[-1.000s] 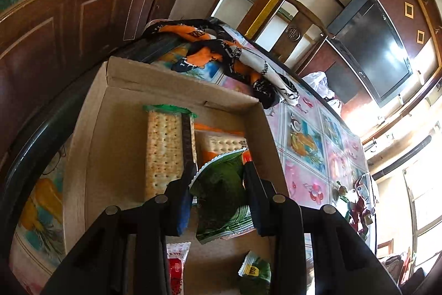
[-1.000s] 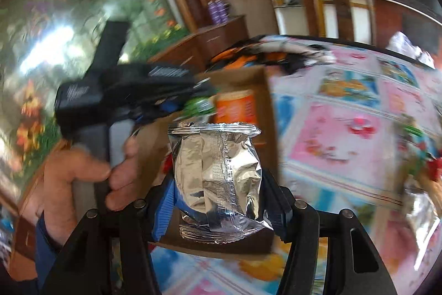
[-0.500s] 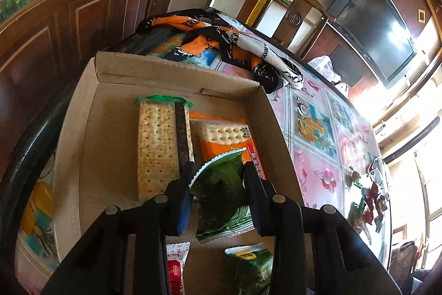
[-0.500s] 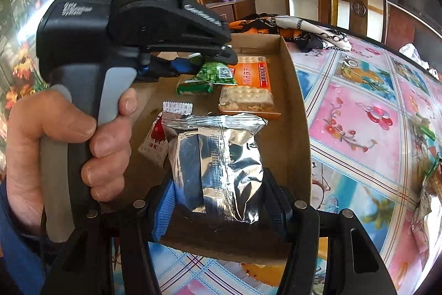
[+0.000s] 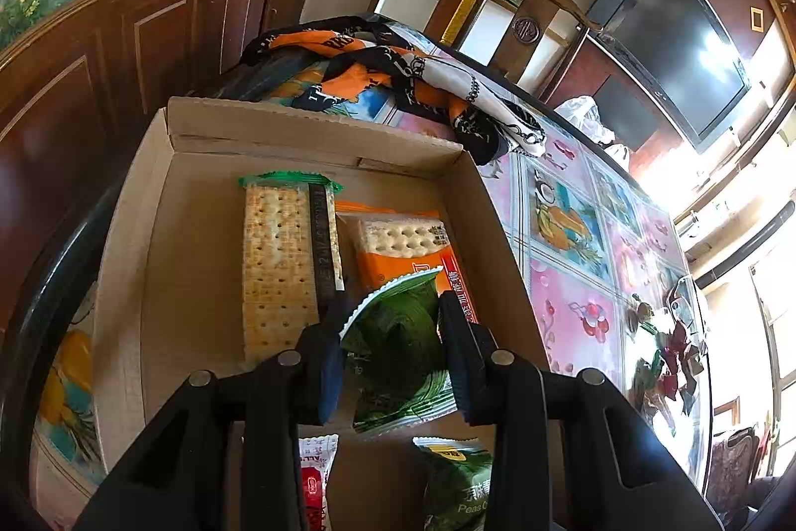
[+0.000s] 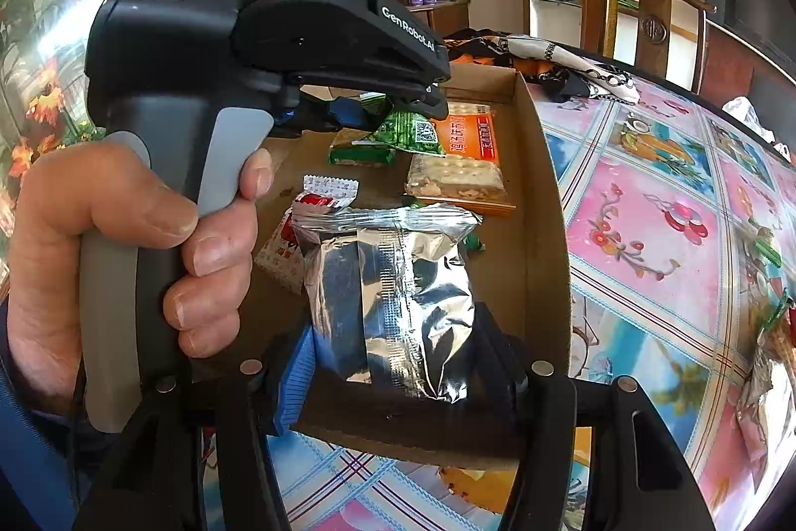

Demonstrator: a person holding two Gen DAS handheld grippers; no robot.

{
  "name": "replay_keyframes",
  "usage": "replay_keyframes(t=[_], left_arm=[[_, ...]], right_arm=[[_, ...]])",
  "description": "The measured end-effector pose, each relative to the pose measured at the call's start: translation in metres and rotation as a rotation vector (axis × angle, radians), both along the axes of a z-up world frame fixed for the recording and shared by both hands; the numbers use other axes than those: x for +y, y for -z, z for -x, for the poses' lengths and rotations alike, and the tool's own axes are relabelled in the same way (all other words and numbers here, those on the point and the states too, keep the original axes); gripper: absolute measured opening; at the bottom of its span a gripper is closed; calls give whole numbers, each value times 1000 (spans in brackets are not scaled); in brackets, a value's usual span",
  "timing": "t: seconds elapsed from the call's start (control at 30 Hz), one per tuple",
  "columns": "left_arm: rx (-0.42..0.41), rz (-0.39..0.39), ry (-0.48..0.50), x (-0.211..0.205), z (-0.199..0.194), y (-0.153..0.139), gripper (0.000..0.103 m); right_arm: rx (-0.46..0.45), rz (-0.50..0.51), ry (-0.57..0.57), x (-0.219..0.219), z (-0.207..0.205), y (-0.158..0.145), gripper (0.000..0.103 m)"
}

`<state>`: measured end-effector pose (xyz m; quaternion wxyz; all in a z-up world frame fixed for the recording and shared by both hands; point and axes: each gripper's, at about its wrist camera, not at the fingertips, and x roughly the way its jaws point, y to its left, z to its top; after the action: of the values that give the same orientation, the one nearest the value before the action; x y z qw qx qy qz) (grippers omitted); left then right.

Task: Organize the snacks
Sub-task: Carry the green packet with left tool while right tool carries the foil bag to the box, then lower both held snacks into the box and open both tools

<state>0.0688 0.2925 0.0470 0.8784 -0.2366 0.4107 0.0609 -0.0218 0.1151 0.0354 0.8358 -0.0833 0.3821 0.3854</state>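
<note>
left fingers (image 5: 393, 347) clamp green packet (image 5: 398, 362); right fingers (image 6: 398, 347) clamp foil packet (image 6: 393, 302) over crowded box (image 5: 124, 282).

A silver foil packet (image 6: 393, 307) is clamped between the right gripper (image 6: 398, 362) fingers above the cardboard box (image 6: 542, 232), while the left gripper (image 6: 368, 110), held by a hand (image 6: 124, 252), pinches a green packet (image 6: 403, 133) over the cracker packs (image 6: 457, 177).

The left gripper (image 5: 393, 322) points steeply downward, its fingers (image 5: 331, 362) pinched onto a green packet (image 5: 398, 347); the person's left hand (image 6: 134, 247) wraps its grey handle, index finger on the trigger; the right gripper (image 6: 398, 362) also tilts down, fingers (image 6: 293, 376) clamped on a silver foil pouch (image 6: 393, 297).
</note>
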Motion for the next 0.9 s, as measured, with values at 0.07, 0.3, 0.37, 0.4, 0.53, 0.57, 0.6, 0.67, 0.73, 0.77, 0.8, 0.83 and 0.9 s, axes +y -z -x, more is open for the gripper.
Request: replay_keyframes(t=[0.07,0.3,0.37,0.4,0.53,0.57,0.6,0.67,0.73,0.77,0.8,0.83,0.9], left_arm=[[-1,0,-1,0,0,0,34],[-21,10,-9,1,3,-3,41],[-34,17,-14,3,5,-6,45],[-47,24,-16,4,7,-9,46],[-102,19,-34,7,15,-20,50],[-116,12,-38,7,17,-23,51],[-134,7,-43,7,19,-26,51],[-160,15,-44,8,23,-30,51],[-180,24,-38,8,25,-34,52],[-188,23,-39,8,26,-35,52],[-195,21,-37,8,27,-37,52],[-199,19,-32,7,27,-38,52],[-197,16,-26,5,26,-38,52]], right_arm=[[-4,-1,-1,0,1,-1,64],[-16,-9,-4,-2,1,-5,64],[-12,-15,-5,-3,2,-6,64],[-7,-20,-6,-4,2,-7,64],[7,-37,-24,-3,4,-8,64],[11,-44,-34,-2,5,-8,64],[22,-54,-48,-2,6,-8,64],[44,-77,-63,-3,5,-8,64],[61,-108,-75,-5,4,-10,64],[61,-118,-76,-7,4,-12,64],[53,-125,-69,-9,4,-15,64],[46,-131,-60,-11,3,-18,64],[44,-150,-42,-19,0,-22,64]])
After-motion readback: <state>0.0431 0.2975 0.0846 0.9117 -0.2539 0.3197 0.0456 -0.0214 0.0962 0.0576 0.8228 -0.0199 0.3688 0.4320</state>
